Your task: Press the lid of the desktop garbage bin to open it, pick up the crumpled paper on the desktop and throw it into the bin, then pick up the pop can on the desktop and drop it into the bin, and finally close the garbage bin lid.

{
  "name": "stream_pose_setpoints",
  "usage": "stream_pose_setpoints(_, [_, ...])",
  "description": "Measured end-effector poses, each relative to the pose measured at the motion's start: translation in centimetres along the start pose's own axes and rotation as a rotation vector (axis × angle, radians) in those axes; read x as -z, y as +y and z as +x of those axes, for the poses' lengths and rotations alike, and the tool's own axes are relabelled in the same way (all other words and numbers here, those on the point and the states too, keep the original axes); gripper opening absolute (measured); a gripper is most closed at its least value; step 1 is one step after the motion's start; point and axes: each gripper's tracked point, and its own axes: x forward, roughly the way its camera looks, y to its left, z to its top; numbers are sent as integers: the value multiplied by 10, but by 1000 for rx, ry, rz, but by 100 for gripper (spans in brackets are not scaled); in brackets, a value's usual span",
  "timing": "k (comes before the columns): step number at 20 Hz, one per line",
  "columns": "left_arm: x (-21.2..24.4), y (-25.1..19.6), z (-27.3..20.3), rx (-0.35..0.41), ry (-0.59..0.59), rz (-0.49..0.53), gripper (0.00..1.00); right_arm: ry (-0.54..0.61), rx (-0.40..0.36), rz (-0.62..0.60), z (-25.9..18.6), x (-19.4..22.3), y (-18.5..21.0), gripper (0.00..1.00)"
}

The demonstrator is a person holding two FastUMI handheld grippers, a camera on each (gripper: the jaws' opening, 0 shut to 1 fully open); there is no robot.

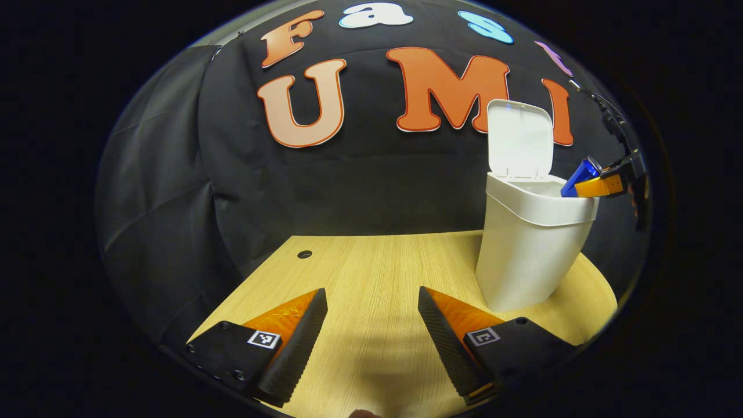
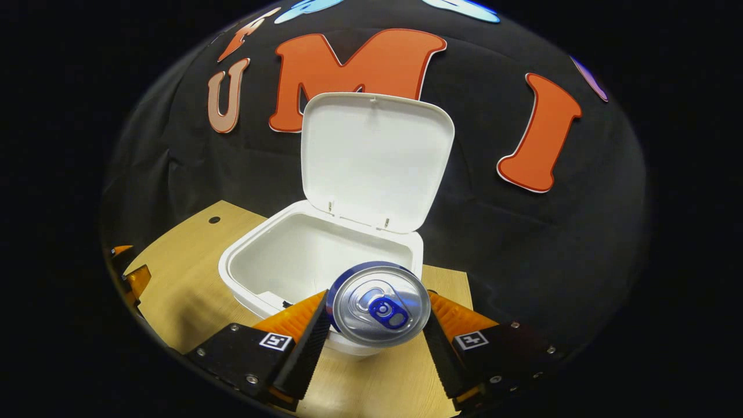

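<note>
Clamped in the right tool [image 2: 376,331], the pop can [image 2: 378,310] tilts over the bin [image 2: 255,255]; left tool [image 1: 371,331] hovers apart.

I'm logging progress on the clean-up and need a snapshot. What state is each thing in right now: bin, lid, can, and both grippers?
garbage bin: upright on the table, open.
lid: swung up, standing open.
pop can: held at the bin's rim, top end facing the right gripper's camera, not yet dropped.
right gripper: shut on the pop can.
left gripper: open, nothing between its fingers, low over the table.
</note>
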Motion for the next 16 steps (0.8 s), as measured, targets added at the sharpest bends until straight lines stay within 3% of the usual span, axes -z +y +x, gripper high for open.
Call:
stream_pose_setpoints(9, [2, 6, -3, -16, 1, -8, 100, -24, -1, -37, -1, -12, 2, 88])
stream_pose_setpoints(16, [0, 12, -6, -27, -11, -8, 100, -122, 17, -43, -5, -62, -2, 88])
